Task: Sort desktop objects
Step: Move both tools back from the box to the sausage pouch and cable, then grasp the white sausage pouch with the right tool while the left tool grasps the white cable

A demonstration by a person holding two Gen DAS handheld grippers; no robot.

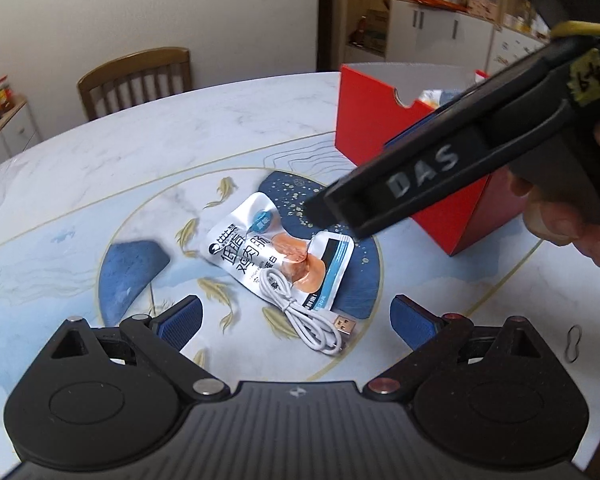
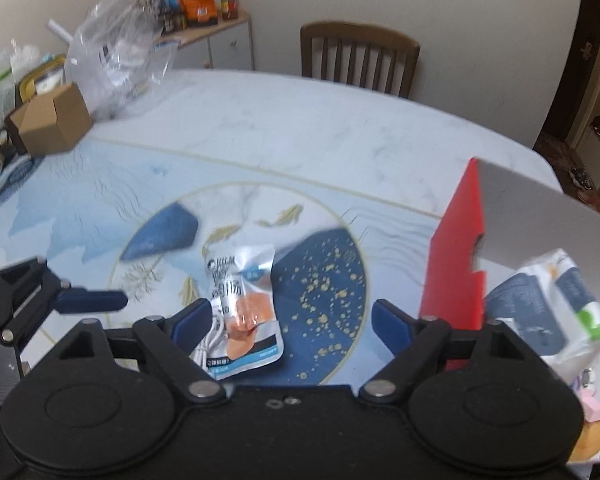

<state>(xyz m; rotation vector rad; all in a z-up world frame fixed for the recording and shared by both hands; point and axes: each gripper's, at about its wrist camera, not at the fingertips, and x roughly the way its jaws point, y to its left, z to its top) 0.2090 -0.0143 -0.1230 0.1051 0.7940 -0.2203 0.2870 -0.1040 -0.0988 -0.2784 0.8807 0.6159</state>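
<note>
Left gripper (image 1: 296,318) gapes wide and empty above a snack packet (image 1: 278,254) at twelve o'clock, a white cable (image 1: 306,320) lying across it. Right gripper (image 2: 286,320), also open and empty, hovers over that packet; red box (image 1: 364,120) at two o'clock.

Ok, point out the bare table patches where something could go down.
Free: the marble stretch of the table between the wooden chair and the red box, and the gold-speckled blue patch beside the snack pouch. Crowded: the left edge, with a cardboard box and plastic bags; the centre, where the white USB cable overlaps the pouch.
</note>
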